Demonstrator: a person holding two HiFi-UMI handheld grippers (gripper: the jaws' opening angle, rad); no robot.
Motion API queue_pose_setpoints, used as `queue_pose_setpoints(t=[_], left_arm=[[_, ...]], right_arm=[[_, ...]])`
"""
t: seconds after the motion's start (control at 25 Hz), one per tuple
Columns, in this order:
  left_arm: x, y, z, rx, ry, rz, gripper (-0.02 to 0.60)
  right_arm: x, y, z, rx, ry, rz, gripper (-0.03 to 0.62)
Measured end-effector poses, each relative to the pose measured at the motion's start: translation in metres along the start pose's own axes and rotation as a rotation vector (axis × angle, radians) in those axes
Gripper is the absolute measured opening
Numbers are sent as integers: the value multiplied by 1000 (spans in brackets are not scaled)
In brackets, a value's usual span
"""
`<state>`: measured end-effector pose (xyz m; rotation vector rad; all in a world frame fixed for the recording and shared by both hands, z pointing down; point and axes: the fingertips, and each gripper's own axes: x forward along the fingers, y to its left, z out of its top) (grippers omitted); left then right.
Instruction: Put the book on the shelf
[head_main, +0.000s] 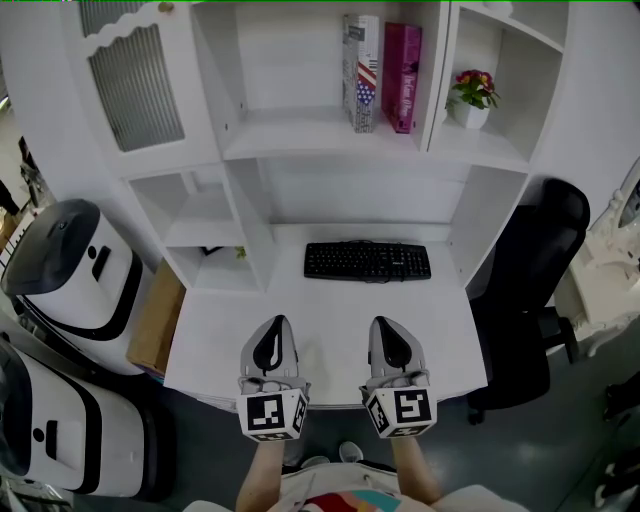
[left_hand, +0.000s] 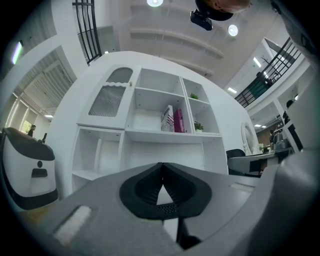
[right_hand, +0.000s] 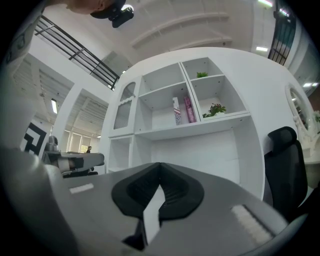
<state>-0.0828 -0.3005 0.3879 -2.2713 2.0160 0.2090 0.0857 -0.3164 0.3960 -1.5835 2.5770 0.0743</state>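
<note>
Two books stand upright on the upper middle shelf (head_main: 300, 135) of the white desk unit: a grey-white book with a flag print (head_main: 361, 72) and a magenta book (head_main: 402, 77) to its right. Both gripper views show them far off, as the grey-white book (left_hand: 167, 119) (right_hand: 177, 111) and the magenta book (left_hand: 178, 121) (right_hand: 189, 109). My left gripper (head_main: 279, 322) (left_hand: 161, 166) and right gripper (head_main: 381, 323) (right_hand: 160, 166) lie side by side over the desk's front part, pointing at the shelves. Each is shut with its tips together and nothing between them.
A black keyboard (head_main: 367, 261) lies at the back of the desktop (head_main: 220, 340). A potted plant (head_main: 473, 97) stands in the right shelf bay. A black office chair (head_main: 545, 270) is at the right, white machines (head_main: 70, 265) and a cardboard box (head_main: 158, 318) at the left.
</note>
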Motion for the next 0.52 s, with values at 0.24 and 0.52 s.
queue_pose_setpoints(t=[0.24, 0.52], left_arm=[[-3, 5, 0, -1, 0, 21, 2], [-8, 12, 0, -9, 2, 36, 2]], right_arm=[[1, 5, 1, 9, 9, 23, 3], [3, 14, 1, 12, 10, 50, 4]])
